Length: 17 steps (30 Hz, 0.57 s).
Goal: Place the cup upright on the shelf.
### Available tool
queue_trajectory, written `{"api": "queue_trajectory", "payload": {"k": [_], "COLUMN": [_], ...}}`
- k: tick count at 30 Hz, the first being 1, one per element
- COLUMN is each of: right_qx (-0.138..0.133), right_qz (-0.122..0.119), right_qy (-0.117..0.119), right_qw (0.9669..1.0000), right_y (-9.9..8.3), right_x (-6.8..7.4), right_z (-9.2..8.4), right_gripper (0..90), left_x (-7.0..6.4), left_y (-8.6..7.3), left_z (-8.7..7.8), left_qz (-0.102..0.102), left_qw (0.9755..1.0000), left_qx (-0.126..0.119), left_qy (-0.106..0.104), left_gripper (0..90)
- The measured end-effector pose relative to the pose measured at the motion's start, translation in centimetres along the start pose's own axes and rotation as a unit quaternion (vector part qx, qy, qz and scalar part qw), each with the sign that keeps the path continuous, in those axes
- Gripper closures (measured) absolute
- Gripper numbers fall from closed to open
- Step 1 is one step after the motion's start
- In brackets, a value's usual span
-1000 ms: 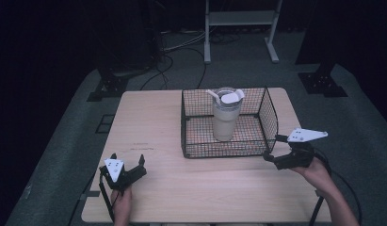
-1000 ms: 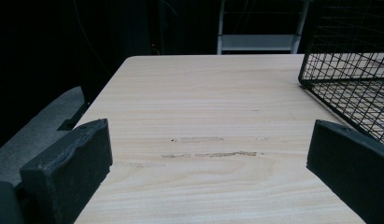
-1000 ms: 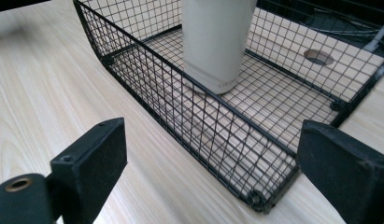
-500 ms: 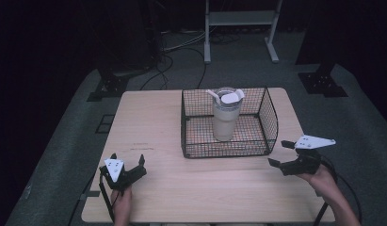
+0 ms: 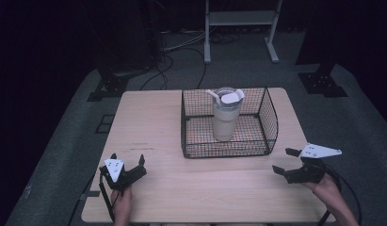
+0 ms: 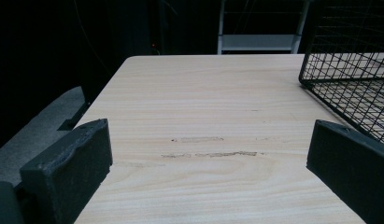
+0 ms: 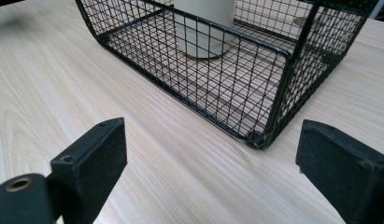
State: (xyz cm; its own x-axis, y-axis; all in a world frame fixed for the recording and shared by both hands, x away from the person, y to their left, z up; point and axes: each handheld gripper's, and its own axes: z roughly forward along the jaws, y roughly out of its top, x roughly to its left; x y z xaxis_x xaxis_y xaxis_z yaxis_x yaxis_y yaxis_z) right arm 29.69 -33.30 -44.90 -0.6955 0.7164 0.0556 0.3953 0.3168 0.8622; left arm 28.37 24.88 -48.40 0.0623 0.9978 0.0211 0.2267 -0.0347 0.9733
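Observation:
A black wire basket (image 5: 271, 123) stands on the wooden table (image 5: 153, 122), right of its middle. Inside it a pale tumbler (image 5: 225, 120) stands upright with a clear lid and a white flap on top. My right gripper (image 5: 286, 161) hovers open near the table's right edge, just off the basket's near right corner (image 7: 256, 139). The tumbler's base (image 7: 203, 28) shows through the mesh there. My left gripper (image 5: 128, 163) rests open at the front left, pointing across bare wood, with the basket's side (image 6: 348, 88) at its right.
Dark floor surrounds the table, with cables (image 5: 181, 44) and a white metal stand (image 5: 238, 21) behind it. Black stand feet (image 5: 318, 80) sit at the back right. Faint scuff marks (image 6: 213, 151) cross the wood ahead of the left gripper.
The right gripper has drawn back from the basket's right side, toward the table's front right edge. The left gripper has stayed still.

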Motion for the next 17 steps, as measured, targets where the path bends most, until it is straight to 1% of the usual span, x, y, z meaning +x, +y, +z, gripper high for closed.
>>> {"api": "queue_trajectory", "payload": {"k": [7,11,12,15,16,17], "right_qx": [-0.002,0.001,-0.001,-0.007,-0.020,-0.029], "right_qz": [0.005,0.003,0.003,0.004,0.009,0.013], "right_qy": [-0.004,-0.006,-0.007,-0.008,-0.010,-0.009], "right_qw": [1.0000,1.0000,1.0000,0.9999,0.9997,0.9995], "right_y": [-0.9,-1.4,-1.6,-1.9,-2.3,-2.6], "right_x": [0.2,0.6,0.9,1.3,1.9,2.3], "right_z": [-0.2,-0.1,0.0,0.0,-0.2,-0.3], "right_gripper": [8.2,8.2,8.2,8.2,8.2,8.1], "left_x": [0.0,0.0,0.0,0.0,0.0,0.0], "left_y": [0.0,0.0,0.0,0.0,0.0,0.0], "left_z": [0.0,0.0,0.0,0.0,0.0,0.0], "left_qz": [0.000,0.001,0.000,0.000,0.000,0.000], "left_qw": [1.0000,1.0000,1.0000,1.0000,1.0000,1.0000], "left_qx": [0.000,0.001,0.001,0.001,0.001,0.001], "left_qy": [0.000,0.000,0.000,-0.001,-0.001,-0.001], "left_gripper": [0.0,0.0,0.0,0.0,0.0,0.0]}}
